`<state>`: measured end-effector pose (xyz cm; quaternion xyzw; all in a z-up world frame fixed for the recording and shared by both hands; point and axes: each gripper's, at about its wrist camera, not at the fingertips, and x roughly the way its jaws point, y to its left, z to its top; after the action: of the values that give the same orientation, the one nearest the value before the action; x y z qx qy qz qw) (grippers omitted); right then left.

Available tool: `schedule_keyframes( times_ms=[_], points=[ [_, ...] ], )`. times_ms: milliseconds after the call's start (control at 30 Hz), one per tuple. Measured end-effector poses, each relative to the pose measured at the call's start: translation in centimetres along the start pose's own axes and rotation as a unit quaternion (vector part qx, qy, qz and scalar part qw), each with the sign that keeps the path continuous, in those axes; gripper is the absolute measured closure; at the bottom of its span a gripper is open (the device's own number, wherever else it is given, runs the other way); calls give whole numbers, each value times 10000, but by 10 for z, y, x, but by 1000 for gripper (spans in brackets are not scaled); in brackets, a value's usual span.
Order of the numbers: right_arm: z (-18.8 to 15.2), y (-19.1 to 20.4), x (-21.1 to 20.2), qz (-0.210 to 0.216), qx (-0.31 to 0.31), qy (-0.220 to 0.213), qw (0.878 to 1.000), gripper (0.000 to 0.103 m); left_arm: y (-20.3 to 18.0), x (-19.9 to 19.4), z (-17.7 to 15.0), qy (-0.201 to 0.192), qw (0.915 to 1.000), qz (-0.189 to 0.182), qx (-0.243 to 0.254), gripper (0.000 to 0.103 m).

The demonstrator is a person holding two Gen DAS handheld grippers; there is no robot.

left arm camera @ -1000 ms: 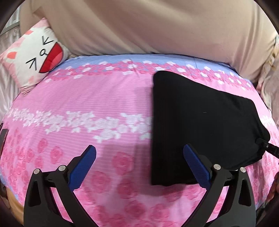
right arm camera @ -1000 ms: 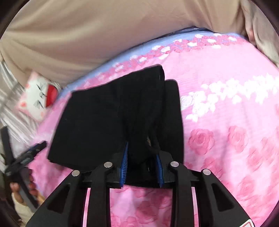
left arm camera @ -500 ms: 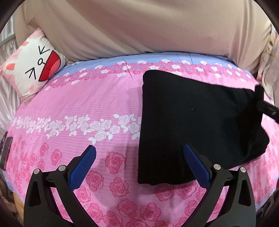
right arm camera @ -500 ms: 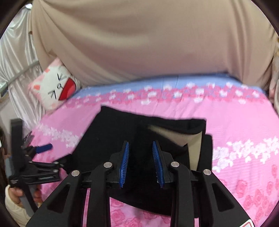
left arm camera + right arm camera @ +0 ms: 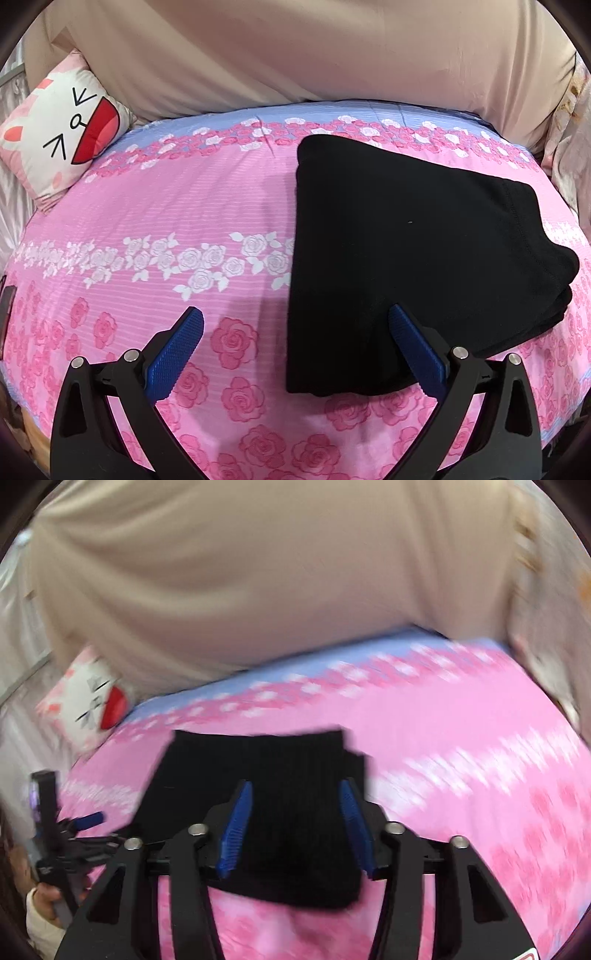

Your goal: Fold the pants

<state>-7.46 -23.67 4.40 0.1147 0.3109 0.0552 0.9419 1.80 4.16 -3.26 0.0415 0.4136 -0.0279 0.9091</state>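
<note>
The black pants (image 5: 413,258) lie folded in a flat stack on the pink rose bedspread (image 5: 184,206), right of centre in the left wrist view. My left gripper (image 5: 295,325) is open and empty above the bed, its right finger over the stack's near left corner. In the blurred right wrist view the pants (image 5: 280,775) lie just beyond my right gripper (image 5: 295,805), which is open and empty above their near edge. The left gripper (image 5: 74,830) shows at that view's left edge.
A white cat-face cushion (image 5: 62,136) leans at the bed's far left corner. A beige cloth backdrop (image 5: 295,55) hangs behind the bed. A dark flat object (image 5: 5,306) lies at the bed's left edge. Pale fabric (image 5: 569,155) sits at the far right.
My right gripper has opened and let go of the pants, whose lifted end now lies flat on the stack. The right gripper pulled back. The left gripper stayed open, shifting slightly.
</note>
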Motion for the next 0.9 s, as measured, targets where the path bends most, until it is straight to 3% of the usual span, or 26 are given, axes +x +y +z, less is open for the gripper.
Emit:
schedule_keyframes(
  times_ms=[67,133,200,233,300,333,400,533,667,733,833,900],
  points=[
    [12,21,29,242,-339,228,9989,94,-3,-2,-1,-15,10000,49,50,5],
    [16,29,67,304,-565,557,9964,97,-2,-6,-3,-17,9999,88,82,5],
    [15,19,102,-126,-654,812,9945,97,2,-10,-6,-38,9999,123,60,5],
    [13,1,120,-557,-584,949,9922,103,7,-12,-7,-48,9999,143,42,5],
    [12,-34,126,-278,147,899,9955,103,18,-16,-9,-76,9998,209,-25,5],
    [15,-46,117,-467,549,854,9937,103,21,-15,-10,-69,9996,269,-41,5],
    [23,-39,100,-653,537,607,9946,97,30,-12,-9,-29,9993,358,-131,5],
    [39,34,89,505,51,625,9968,96,34,-4,-4,48,9992,156,-352,5],
    [35,132,137,1089,-1130,1152,9809,96,25,-5,-2,-9,9995,191,-259,5],
    [30,161,175,1148,-1397,1499,9720,96,24,-8,-2,-44,9995,236,-186,5],
    [20,178,239,806,-1518,2028,9640,103,25,-11,-1,-73,9994,304,-159,5],
    [25,180,236,859,-1336,2003,9668,103,27,-12,-1,-71,9993,344,-125,5]
  ],
)
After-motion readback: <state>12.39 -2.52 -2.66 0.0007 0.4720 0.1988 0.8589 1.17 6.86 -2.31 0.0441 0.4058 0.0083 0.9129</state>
